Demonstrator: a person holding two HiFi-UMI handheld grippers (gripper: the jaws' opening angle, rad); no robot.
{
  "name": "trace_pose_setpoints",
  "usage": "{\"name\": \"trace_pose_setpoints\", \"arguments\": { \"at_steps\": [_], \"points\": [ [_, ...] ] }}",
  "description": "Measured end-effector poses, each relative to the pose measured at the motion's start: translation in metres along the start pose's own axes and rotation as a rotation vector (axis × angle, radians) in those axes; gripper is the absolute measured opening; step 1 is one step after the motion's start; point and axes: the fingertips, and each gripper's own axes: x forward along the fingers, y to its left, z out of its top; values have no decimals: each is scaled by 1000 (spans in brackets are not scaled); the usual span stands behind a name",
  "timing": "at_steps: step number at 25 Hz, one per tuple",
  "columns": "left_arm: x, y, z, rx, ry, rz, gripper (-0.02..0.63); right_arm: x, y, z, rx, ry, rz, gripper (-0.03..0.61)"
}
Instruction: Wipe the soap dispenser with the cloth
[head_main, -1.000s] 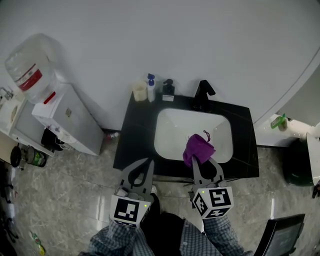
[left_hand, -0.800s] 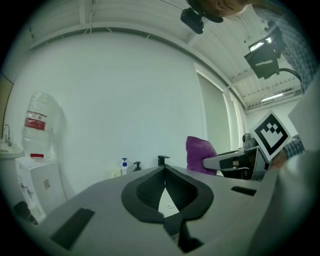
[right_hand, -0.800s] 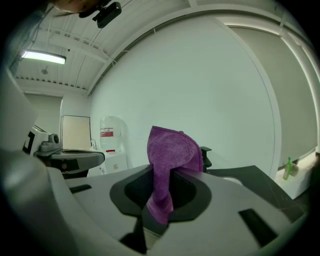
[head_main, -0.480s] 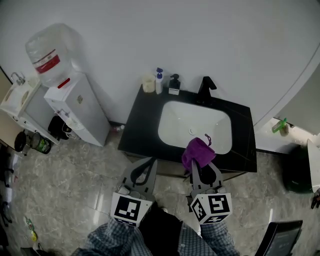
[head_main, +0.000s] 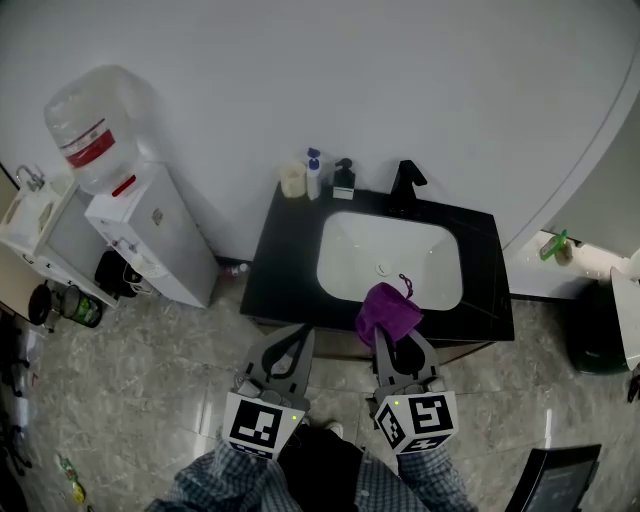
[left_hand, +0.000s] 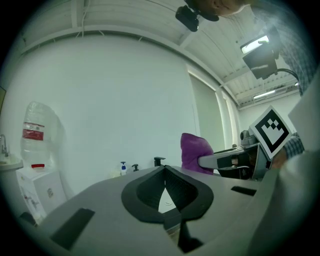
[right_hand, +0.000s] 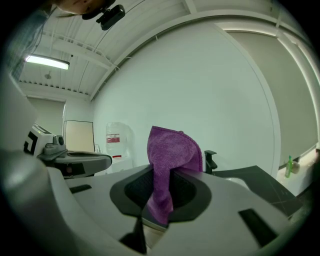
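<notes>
Right claw (head_main: 387, 338) pinches purple cloth (head_main: 388, 310) above front edge of tabletop (head_main: 285, 270), soap dispenser (head_main: 344, 181) well apart at rear; left claw (head_main: 300, 335) pressed together, empty.

Cloth (head_main: 388, 312), purple napped fabric, matt; tabletop (head_main: 283, 270), black, smooth, faint sheen; sink (head_main: 350, 262), white, smooth, glossy; floor (head_main: 150, 380), polished grey marbled tile.
</notes>
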Motion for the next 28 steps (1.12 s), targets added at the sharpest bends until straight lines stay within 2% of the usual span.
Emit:
{"name": "trace_pose_setpoints", "arguments": {
  "at_steps": [11,28],
  "points": [
    [-5,25,1,-18,-16,-12,2,15,23,2,9,0,-7,75],
    [-4,36,2,-29,-29,-14,2,26,29,3,-5,18,-8,74]
  ]
}}
